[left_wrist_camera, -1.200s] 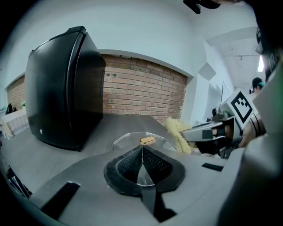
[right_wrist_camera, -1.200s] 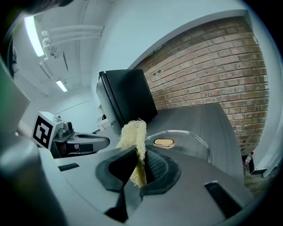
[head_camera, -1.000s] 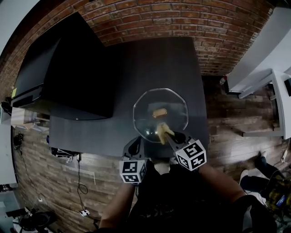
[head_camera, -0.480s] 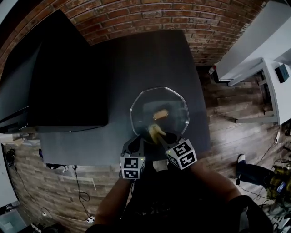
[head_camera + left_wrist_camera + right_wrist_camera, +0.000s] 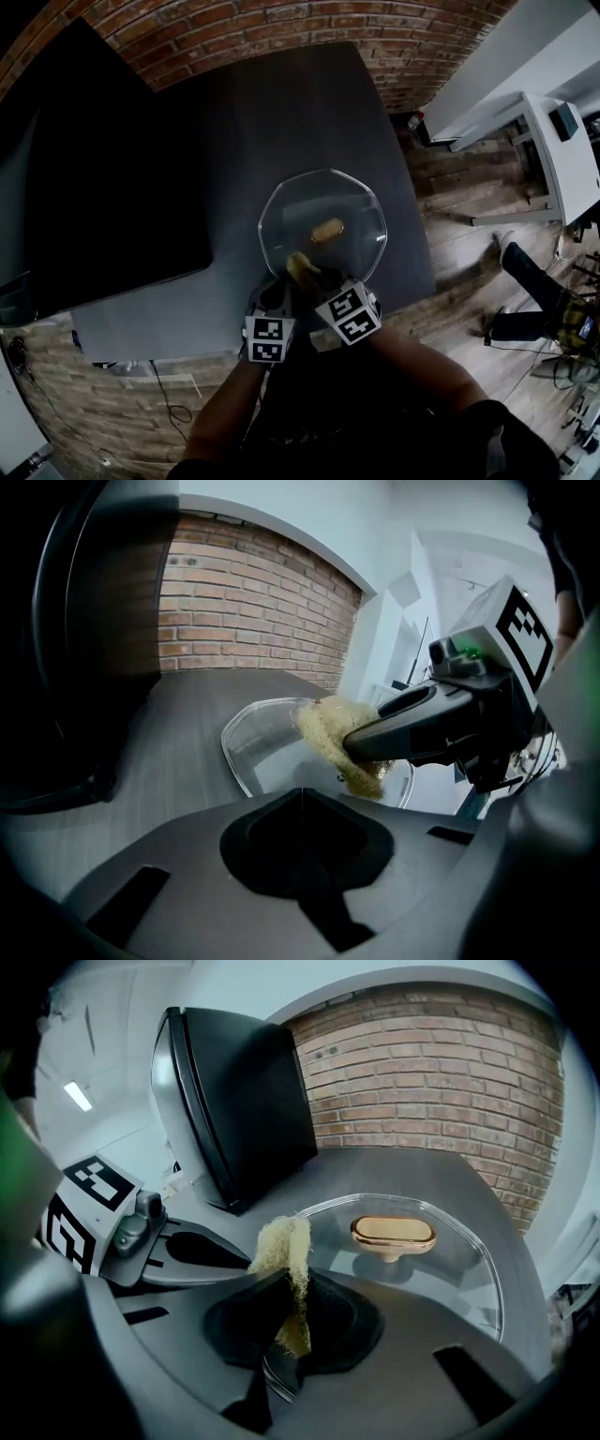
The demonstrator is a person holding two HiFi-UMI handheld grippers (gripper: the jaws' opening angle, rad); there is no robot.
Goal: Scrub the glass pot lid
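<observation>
The clear glass pot lid (image 5: pixel 352 206) lies on the dark grey table (image 5: pixel 281 112), its gold knob (image 5: pixel 327 230) on top. My right gripper (image 5: pixel 307 277) is shut on a yellow scrubbing sponge (image 5: pixel 300 266) that presses on the lid's near left rim. In the right gripper view the sponge (image 5: pixel 284 1246) sticks up from the jaws (image 5: pixel 286 1288), with the knob (image 5: pixel 393 1231) beyond it. My left gripper (image 5: pixel 277 292) is shut at the lid's near edge and seems to pinch the rim. The left gripper view has its jaws (image 5: pixel 300 794) closed, the lid (image 5: pixel 262 752) just ahead and the right gripper (image 5: pixel 361 747) with the sponge (image 5: pixel 328 728).
A large black flat screen (image 5: pixel 94 187) stands on the table's left side, close to the lid. A brick wall (image 5: pixel 281 28) runs along the table's far edge. The table's right edge (image 5: pixel 412 225) drops to a wooden floor; a white desk (image 5: pixel 553 131) stands further right.
The right gripper has dragged the sponge leftward along the lid's near rim. The left gripper has stayed at the rim. The head camera has shifted.
</observation>
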